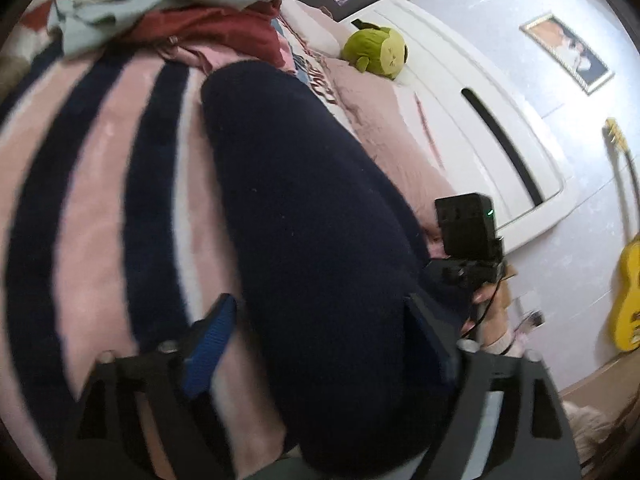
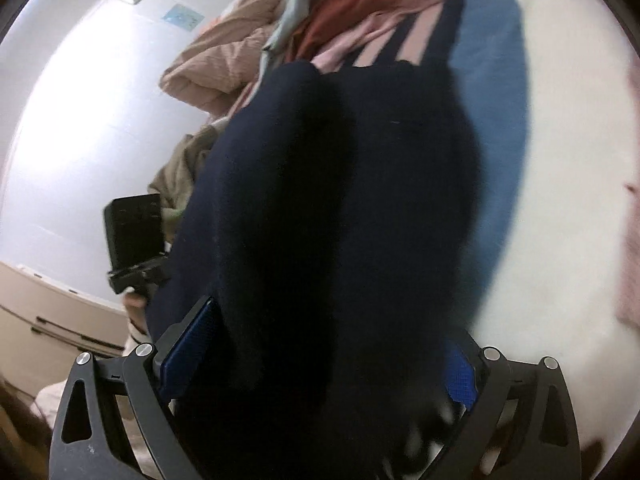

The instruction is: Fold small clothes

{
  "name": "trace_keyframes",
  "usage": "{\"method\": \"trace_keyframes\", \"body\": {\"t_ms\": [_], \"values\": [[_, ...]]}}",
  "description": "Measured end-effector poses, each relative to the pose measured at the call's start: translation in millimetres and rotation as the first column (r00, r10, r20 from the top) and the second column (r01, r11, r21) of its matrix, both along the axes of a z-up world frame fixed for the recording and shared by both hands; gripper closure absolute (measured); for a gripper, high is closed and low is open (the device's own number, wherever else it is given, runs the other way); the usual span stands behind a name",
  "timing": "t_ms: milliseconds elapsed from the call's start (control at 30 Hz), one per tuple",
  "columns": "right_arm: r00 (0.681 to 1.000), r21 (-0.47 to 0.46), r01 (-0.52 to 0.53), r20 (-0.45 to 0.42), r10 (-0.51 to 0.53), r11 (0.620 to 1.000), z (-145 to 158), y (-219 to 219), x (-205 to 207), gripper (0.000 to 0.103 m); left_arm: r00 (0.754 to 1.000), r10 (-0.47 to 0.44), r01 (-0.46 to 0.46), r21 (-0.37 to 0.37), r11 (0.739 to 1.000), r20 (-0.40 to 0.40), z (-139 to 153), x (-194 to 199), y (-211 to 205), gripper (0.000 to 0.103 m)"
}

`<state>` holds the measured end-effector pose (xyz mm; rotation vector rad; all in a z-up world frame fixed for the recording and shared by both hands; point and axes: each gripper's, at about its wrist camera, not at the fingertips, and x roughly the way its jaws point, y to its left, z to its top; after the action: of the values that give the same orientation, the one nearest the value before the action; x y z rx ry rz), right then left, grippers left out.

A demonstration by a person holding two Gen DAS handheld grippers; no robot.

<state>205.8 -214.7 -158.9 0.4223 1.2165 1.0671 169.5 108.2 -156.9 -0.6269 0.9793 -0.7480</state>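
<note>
A dark navy garment (image 1: 304, 216) fills the middle of both views (image 2: 340, 200). It hangs stretched between my two grippers above the bed. My left gripper (image 1: 320, 344) has its blue-padded jaws spread wide, with the cloth bunched between them. My right gripper (image 2: 320, 360) likewise has cloth between its spread jaws. The cloth hides both grips. The right gripper shows in the left wrist view (image 1: 472, 248), at the garment's far edge. The left gripper shows in the right wrist view (image 2: 136, 240).
A pink and navy striped blanket (image 1: 100, 184) covers the bed. A pile of clothes, mint, red and pink, lies at the far end (image 1: 168, 12). A green plush toy (image 1: 376, 52) sits by the white headboard (image 1: 480, 120). A yellow guitar (image 1: 628, 288) leans on the wall.
</note>
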Motion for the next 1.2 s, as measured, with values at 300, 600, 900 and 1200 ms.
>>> {"method": "trace_keyframes", "body": {"t_ms": [300,600,900,1200], "values": [[0.990,0.010,0.043,0.132,-0.044,0.999,39.4,28.4,-9.9,0.070,0.980,-0.010,-0.008,0.091,0.996,0.199,62.3,3.9,-6.5,0.057],[0.929,0.120,0.025,0.363,-0.068,0.992,171.0,106.5,-31.4,0.071,0.873,0.087,-0.206,0.202,0.958,0.481,214.6,-29.3,72.5,0.057],[0.909,0.182,-0.086,0.416,0.002,0.980,228.3,276.5,-46.1,0.071,0.798,0.303,-0.475,0.235,0.848,0.520,271.5,-81.4,221.8,0.057],[0.951,-0.057,-0.064,0.300,0.078,0.996,135.5,418.5,-27.6,0.071,0.838,0.499,-0.545,0.375,0.750,0.220,124.4,-46.0,352.8,0.051]]}}
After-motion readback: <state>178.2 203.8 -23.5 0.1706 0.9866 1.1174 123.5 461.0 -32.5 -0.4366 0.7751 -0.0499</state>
